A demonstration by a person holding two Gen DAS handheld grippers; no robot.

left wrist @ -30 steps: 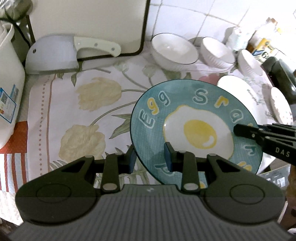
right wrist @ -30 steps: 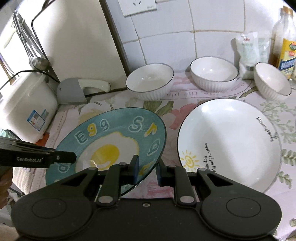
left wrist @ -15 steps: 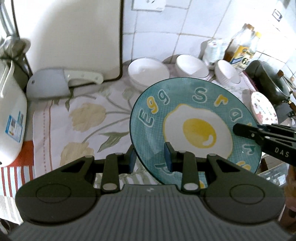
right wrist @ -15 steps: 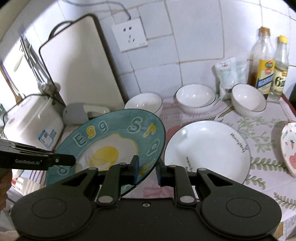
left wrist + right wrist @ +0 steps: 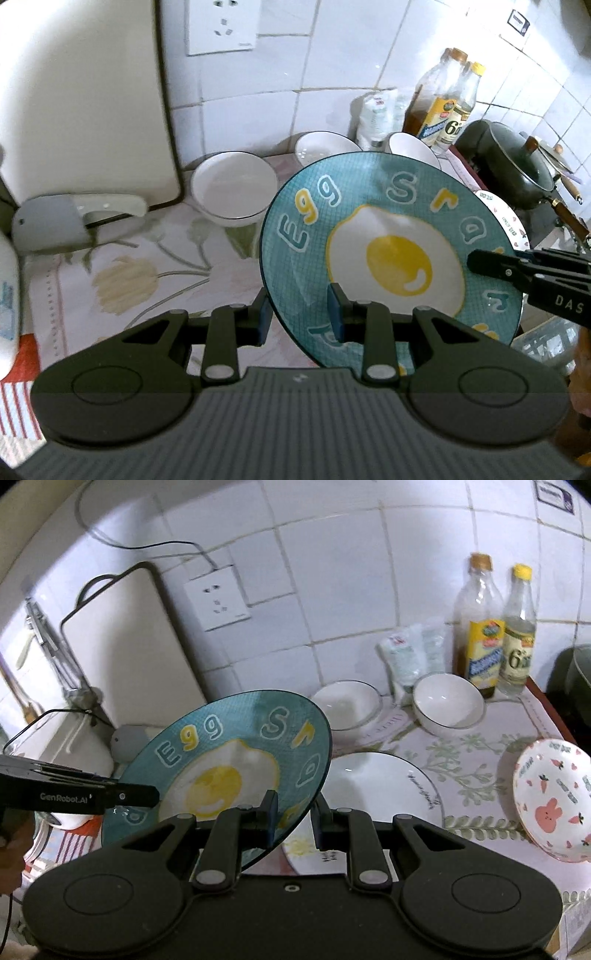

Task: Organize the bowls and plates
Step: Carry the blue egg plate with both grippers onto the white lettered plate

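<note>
Floral counter (image 5: 122, 266); tools grip egg plate (image 5: 391, 254)

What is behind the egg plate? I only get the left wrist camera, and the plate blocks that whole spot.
Observer: The right wrist view shows a big white plate with a dark rim, lying flat on the flowered cloth.
Operator: Is the right gripper really gripping the egg plate? I just see one finger poking in.
Observer: Yes. The plate's rim sits pinched between its two fingers.
Operator: What's drawn on the little plate at the right? I only see its edge.
Observer: A pink bunny, with small carrots and hearts around it.
</note>
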